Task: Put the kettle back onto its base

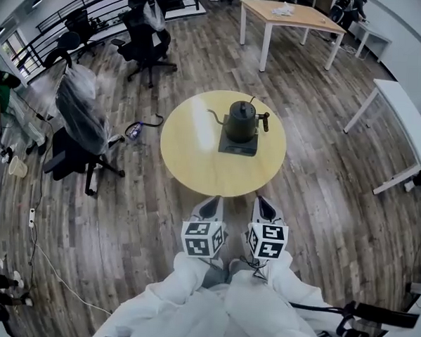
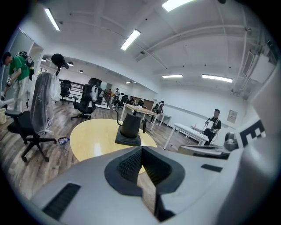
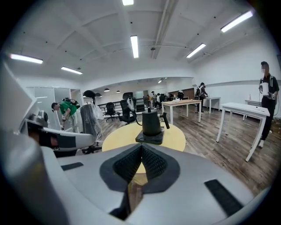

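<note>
A dark gooseneck kettle (image 1: 241, 121) stands upright on its square dark base (image 1: 238, 144), right of centre on the round yellow table (image 1: 190, 145). The same kettle (image 2: 130, 124) shows ahead in the left gripper view, and the kettle (image 3: 151, 122) on its base (image 3: 149, 137) in the right gripper view. My left gripper (image 1: 211, 208) and right gripper (image 1: 265, 209) are side by side just short of the table's near edge, well apart from the kettle. Both are shut with nothing between the jaws.
A plastic-wrapped office chair (image 1: 79, 126) stands left of the table, another chair (image 1: 145, 41) behind it. A wooden desk (image 1: 288, 20) is at the back, a white table (image 1: 403, 125) at the right. Cables (image 1: 146, 124) lie on the wood floor. People stand in the distance.
</note>
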A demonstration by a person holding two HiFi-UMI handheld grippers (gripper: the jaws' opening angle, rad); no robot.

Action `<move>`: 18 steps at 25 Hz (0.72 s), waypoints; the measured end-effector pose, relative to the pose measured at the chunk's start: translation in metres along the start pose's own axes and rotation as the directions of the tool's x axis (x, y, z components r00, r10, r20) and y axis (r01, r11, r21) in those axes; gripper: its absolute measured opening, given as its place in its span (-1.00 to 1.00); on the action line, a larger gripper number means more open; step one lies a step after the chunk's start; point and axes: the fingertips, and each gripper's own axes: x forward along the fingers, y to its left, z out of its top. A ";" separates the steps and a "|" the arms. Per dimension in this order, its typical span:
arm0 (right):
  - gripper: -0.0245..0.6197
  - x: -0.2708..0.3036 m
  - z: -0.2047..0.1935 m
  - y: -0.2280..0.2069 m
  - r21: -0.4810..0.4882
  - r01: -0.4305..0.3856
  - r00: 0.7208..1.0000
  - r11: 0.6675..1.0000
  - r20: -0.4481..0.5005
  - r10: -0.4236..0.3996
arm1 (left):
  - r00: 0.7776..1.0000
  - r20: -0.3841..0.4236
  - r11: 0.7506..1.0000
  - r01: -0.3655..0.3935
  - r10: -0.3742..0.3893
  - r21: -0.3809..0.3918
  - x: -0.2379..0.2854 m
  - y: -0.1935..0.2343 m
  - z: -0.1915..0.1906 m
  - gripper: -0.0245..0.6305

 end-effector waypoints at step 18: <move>-0.89 -0.047 0.001 0.002 -0.016 -0.053 0.998 0.998 0.029 0.053 | 0.999 0.017 0.999 -0.034 0.034 0.011 -0.034 -0.039 -0.011 -0.93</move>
